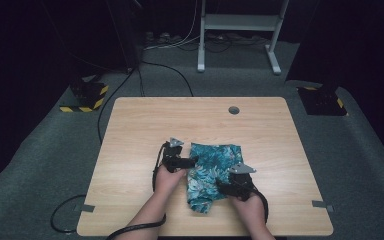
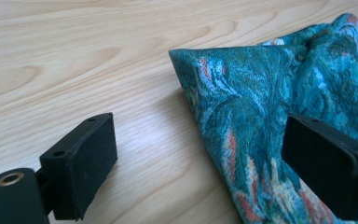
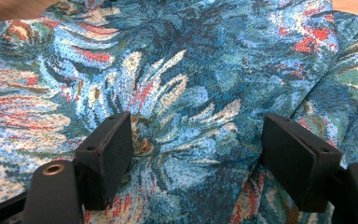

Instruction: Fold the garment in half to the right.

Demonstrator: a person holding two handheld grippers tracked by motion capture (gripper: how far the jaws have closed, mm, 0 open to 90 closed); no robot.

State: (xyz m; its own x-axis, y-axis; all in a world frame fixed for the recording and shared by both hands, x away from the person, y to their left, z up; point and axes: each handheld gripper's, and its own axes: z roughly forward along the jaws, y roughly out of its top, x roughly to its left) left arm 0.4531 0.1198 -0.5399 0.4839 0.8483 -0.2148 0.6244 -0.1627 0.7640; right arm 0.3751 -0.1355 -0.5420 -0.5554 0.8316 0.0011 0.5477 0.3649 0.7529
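So far we have the wooden worktop [image 1: 140, 125] bearing one thing, a teal floral cloth [image 1: 210, 172], which lies folded over on itself in a rumpled, narrow pile between our two grippers. It looks only partly folded to us: the near end bunches and the edges do not line up, so squaring and further folding seem left to do. Our right gripper [image 3: 196, 154] hovers over the cloth [image 3: 191, 70] with its jaws wide, fabric spreading under and beyond both of them, nothing pinched. Our left gripper [image 2: 200, 154] also has its jaws wide; a corner of the cloth [image 2: 242, 93] lies ahead between them, nearer the right-hand jaw, while bare worktop [image 2: 74, 56] lies before the other.
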